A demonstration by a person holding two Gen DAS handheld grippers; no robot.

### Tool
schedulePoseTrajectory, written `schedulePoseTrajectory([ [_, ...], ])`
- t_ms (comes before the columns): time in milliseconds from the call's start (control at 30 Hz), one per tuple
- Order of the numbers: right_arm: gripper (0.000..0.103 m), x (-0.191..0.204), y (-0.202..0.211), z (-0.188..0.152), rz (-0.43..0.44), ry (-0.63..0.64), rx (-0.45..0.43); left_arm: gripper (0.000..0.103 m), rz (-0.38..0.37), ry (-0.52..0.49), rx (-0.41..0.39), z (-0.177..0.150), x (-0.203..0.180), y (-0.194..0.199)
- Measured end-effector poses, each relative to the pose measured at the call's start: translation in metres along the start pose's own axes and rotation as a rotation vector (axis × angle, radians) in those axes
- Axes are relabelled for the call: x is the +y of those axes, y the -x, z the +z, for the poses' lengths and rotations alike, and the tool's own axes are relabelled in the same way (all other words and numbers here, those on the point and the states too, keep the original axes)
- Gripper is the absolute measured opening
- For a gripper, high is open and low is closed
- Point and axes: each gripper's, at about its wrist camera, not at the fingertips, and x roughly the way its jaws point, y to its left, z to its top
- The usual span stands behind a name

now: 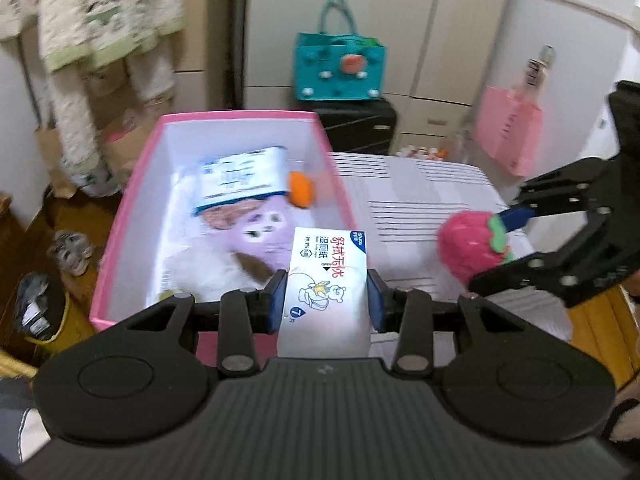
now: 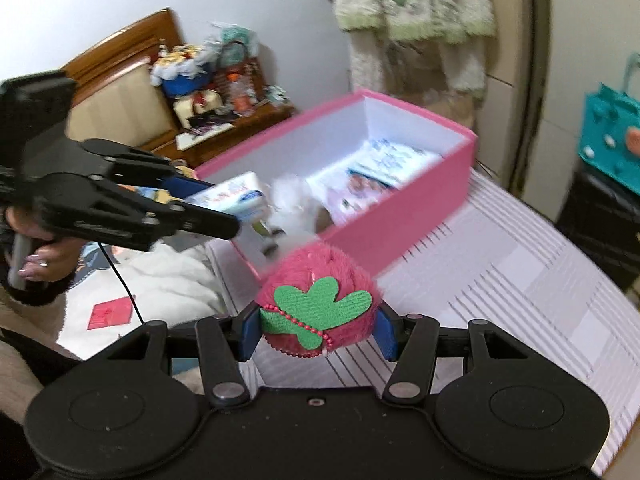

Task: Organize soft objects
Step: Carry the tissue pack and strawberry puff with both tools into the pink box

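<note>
Bedside: hand-held gripper [image 2: 318, 334] clamps strawberry plush [image 2: 316, 304].

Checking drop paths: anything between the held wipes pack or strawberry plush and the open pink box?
Nothing visible. Wipes pack in the left tool and strawberry plush in the right tool both face the lidless pink box.

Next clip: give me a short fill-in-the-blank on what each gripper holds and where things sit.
1. The left gripper is shut on a pack of wet ____.
2. The right gripper is shut on a plush ____.
3. The open box on the striped cloth is ____ on the outside.
4. The orange plush lies ____ that box.

Missing words: wipes; strawberry; pink; inside
</note>
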Motion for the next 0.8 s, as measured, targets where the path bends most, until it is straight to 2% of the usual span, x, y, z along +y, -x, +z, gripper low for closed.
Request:
schedulePoseTrajectory([
  [200, 0.061, 0.006, -0.019, 0.037, 0.051, 0.065, -0.029, 0.039, 0.094, -0.040, -0.009, 0.011, 0.022, -0.013],
  [367, 0.061, 0.006, -0.048, 0.066, 0.082, 0.136, -0.033, 0.039, 0.117, -0.037, 0.034, 0.026, 0.046, -0.034],
  [633, 0.061, -0.010, -0.114, 0.096, 0.062, 0.156, 0.060, 0.039, 0.191, -0.077, 0.078, 0.056, 0.078, -0.085],
  [800, 0.063, -0.018, -0.148, 0.102, 0.076, 0.132, 0.117, 0.040, 0.183, -0.068, 0.093, 0.066, 0.091, -0.111],
])
